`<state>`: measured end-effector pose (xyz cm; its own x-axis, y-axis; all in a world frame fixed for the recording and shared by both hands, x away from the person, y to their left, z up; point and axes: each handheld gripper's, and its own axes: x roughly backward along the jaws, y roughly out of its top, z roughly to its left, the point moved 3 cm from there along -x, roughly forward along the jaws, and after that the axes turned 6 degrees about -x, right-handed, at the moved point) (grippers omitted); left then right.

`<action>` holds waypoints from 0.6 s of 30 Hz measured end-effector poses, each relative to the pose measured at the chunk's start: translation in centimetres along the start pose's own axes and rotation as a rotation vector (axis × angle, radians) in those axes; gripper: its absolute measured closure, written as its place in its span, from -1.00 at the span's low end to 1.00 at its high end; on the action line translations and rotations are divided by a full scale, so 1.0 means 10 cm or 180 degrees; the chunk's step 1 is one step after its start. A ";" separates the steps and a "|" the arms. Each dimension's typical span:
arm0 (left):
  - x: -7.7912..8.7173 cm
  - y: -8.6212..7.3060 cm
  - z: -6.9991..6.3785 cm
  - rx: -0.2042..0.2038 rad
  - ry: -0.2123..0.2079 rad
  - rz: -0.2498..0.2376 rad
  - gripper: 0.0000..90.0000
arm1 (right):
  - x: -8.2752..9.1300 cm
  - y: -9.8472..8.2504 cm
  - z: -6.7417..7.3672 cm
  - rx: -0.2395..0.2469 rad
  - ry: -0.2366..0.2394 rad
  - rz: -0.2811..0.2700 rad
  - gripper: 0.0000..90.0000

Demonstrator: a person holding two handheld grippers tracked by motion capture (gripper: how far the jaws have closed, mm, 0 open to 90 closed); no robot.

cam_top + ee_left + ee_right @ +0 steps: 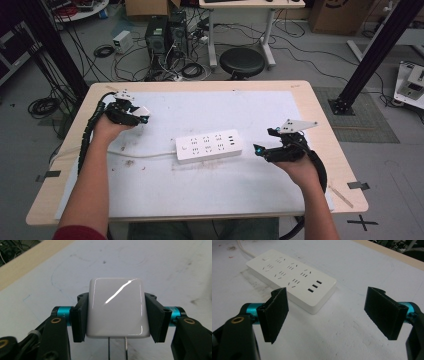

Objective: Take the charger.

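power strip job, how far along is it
Done: the left gripper is shut on the white plug adapter, prongs toward the camera. In hand: it is carried clear of the power strip. Left: plugging it into a socket; the right gripper waits open beside the strip.

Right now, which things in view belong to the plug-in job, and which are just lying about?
In the job:
- white charger, clamped in the left gripper
- power strip on the table
- right gripper, open beside the strip

Lying about:
- black stool
- computer towers
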<state>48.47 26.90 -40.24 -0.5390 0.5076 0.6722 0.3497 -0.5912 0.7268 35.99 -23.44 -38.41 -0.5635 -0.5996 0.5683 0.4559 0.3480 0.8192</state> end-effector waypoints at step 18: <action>0.57 0.15 -0.97 -0.0487 -0.0318 -0.0366 -0.06 | 0.09 0.02 0.18 0.0129 0.0168 -0.0017 -0.56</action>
<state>38.50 22.87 -36.67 -0.4874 0.6322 0.6023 0.1656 -0.6103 0.7747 34.33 -22.57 -37.62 -0.5283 -0.6382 0.5600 0.4240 0.3731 0.8252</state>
